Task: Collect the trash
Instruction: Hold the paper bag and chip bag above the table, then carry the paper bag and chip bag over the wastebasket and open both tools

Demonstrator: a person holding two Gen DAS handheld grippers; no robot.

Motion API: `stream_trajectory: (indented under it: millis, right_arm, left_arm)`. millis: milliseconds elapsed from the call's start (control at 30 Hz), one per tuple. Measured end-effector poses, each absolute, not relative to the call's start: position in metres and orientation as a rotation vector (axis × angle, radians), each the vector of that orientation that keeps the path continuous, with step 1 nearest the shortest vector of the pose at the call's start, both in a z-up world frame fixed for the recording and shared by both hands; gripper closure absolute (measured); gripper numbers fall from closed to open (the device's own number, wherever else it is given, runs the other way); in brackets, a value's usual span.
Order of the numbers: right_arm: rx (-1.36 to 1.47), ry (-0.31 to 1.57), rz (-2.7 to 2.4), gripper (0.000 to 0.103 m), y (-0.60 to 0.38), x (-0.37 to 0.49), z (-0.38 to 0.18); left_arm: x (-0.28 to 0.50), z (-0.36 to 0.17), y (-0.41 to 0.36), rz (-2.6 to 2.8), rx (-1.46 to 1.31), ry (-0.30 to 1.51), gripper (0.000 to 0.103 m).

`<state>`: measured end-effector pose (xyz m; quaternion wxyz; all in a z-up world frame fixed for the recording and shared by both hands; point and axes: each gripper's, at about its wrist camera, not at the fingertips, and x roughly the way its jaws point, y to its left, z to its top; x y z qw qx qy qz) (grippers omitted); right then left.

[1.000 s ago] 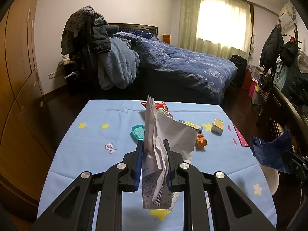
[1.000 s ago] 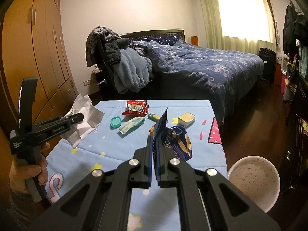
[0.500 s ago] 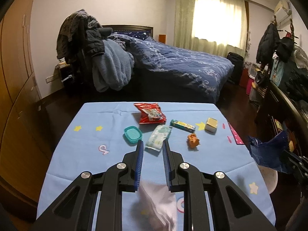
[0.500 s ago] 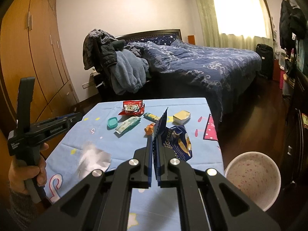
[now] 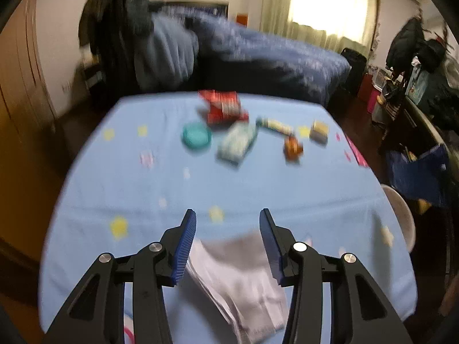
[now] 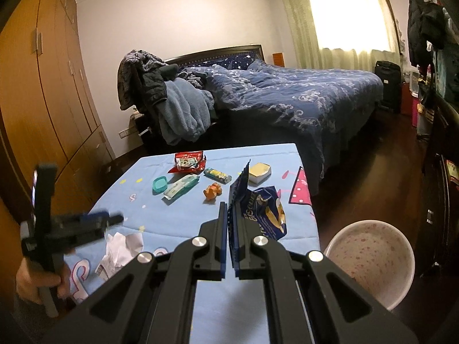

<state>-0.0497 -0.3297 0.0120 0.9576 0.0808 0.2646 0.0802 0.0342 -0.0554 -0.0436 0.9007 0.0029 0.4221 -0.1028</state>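
Two risks: left gripper [image 5: 228,223], jaws spread, may miss the crumpled paper [image 5: 243,281]; right gripper [image 6: 231,209], pinching the blue wrapper [image 6: 258,209] (thin edge), may drop it short of the bin [image 6: 370,261].

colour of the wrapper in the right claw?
Dark blue with white lettering and yellow print; the wrapper shows best in the right wrist view, pinched in the right claw.
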Motion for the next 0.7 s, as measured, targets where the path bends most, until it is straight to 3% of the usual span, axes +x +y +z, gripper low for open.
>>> stream_trajectory:
  millis: [67,133,200,233,300,367,700]
  right_arm:
    - [0.162,0.54,0.172,0.098,-0.326,-0.048,0.012]
    - [0.158,0.54,0.179,0.098,-0.323,-0.047,0.012]
    - [0.156,0.54,0.186,0.098,-0.321,-0.048,0.013]
    - [0.154,0.54,0.188,0.098,-0.32,-0.048,0.013]
    - [0.15,0.538,0.188,0.098,-0.319,-0.048,0.014]
    - [0.151,0.539,0.189,0.098,-0.318,-0.048,0.014]
    - [0.153,0.535,0.191,0.098,-0.318,-0.049,0.014]
  left_arm:
    - [0.033,-0.059,-0.06,-0.218,0.012,0.943,0.033]
    - [0.032,-0.069,-0.065,-0.217,0.025,0.962,0.037]
    - [0.032,-0.074,-0.066,-0.22,0.02,0.966,0.072]
    - [0.033,-0.074,-0.066,-0.218,0.021,0.966,0.075]
    - [0.031,-0.068,-0.067,-0.214,0.043,0.929,0.092]
    - [0.03,-0.058,-0.064,-0.21,0.05,0.889,0.098]
    - [0.03,-0.007,-0.059,-0.182,0.078,0.739,0.099]
